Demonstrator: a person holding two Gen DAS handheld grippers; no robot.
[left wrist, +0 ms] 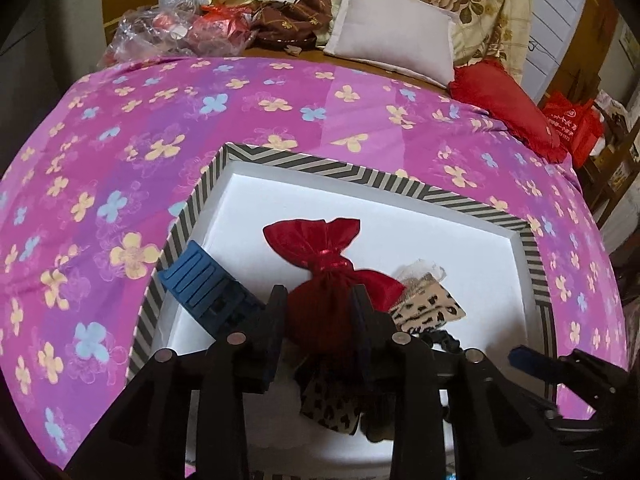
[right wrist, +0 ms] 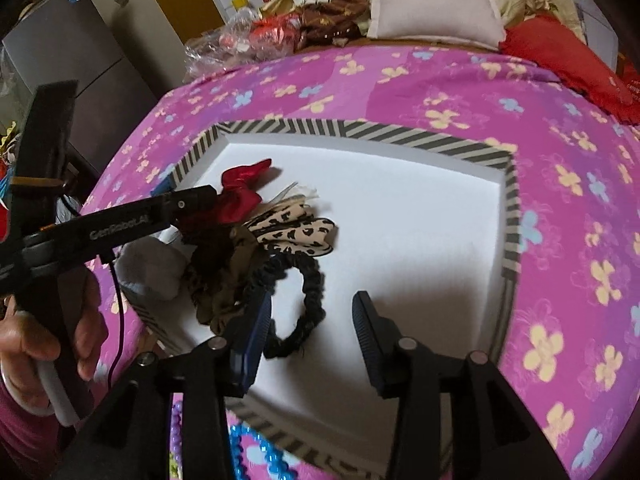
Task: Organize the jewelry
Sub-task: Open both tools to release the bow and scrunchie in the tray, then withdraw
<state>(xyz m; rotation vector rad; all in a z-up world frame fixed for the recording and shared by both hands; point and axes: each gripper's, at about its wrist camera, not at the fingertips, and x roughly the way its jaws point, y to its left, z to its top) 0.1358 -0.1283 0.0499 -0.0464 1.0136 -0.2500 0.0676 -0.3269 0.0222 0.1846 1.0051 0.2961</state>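
Note:
A shallow white box with a black-and-white striped rim (left wrist: 320, 164) (right wrist: 360, 130) lies on the pink flowered bedspread. My left gripper (left wrist: 320, 300) is shut on a red satin bow scrunchie (left wrist: 320, 256), held just over the box floor; the bow also shows in the right wrist view (right wrist: 240, 192). Leopard-print bows (left wrist: 428, 312) (right wrist: 296, 232), an olive scrunchie (right wrist: 224, 280) and a black scrunchie (right wrist: 304, 304) lie in the box. My right gripper (right wrist: 312, 316) is open and empty above the black scrunchie, its left finger (right wrist: 256, 328) beside the loop.
Blue and purple bead strings (right wrist: 256, 452) lie outside the box's near edge. A white pillow (left wrist: 392, 36), a red cushion (left wrist: 508, 108), clothes and plastic bags (left wrist: 168, 28) sit at the far side of the bed. The right gripper's blue finger (left wrist: 196, 280) reaches into the box's left corner.

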